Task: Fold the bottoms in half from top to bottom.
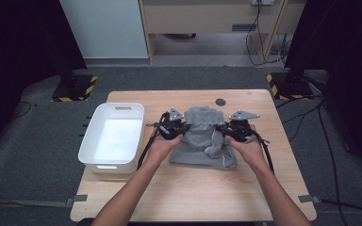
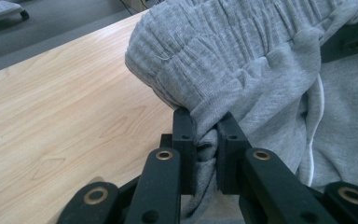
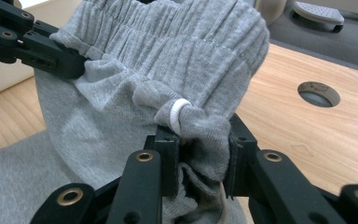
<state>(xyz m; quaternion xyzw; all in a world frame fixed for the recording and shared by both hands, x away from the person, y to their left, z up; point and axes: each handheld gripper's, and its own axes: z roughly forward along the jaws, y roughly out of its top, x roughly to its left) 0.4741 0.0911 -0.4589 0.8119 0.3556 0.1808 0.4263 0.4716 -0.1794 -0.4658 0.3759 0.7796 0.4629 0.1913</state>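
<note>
On the wooden worktop (image 1: 188, 193), just right of the white bin (image 1: 111, 137), two grippers are holding up the waistband of grey sweatpants (image 1: 202, 136).

The left gripper (image 2: 206, 140) is pinching a bunched fold of the ribbed elastic waistband between its black fingers (image 2: 184, 135), which are closing tightly on the fabric; in the high view it is sitting at the garment's left edge (image 1: 172, 123). The right gripper (image 3: 200, 140) is clamping its fingers (image 3: 168, 144) on the opposite end of the waistband, with a white drawstring (image 3: 177, 114) looping over the gathered cloth just above them; from above it is at the garment's right edge (image 1: 238, 126). The lower part of the sweatpants is lying folded on the worktop beside the bin, nearer the person's hands, while the waistband is lifting between the grippers. A round cable hole (image 1: 220, 101) is sitting beyond the sweatpants.
</note>
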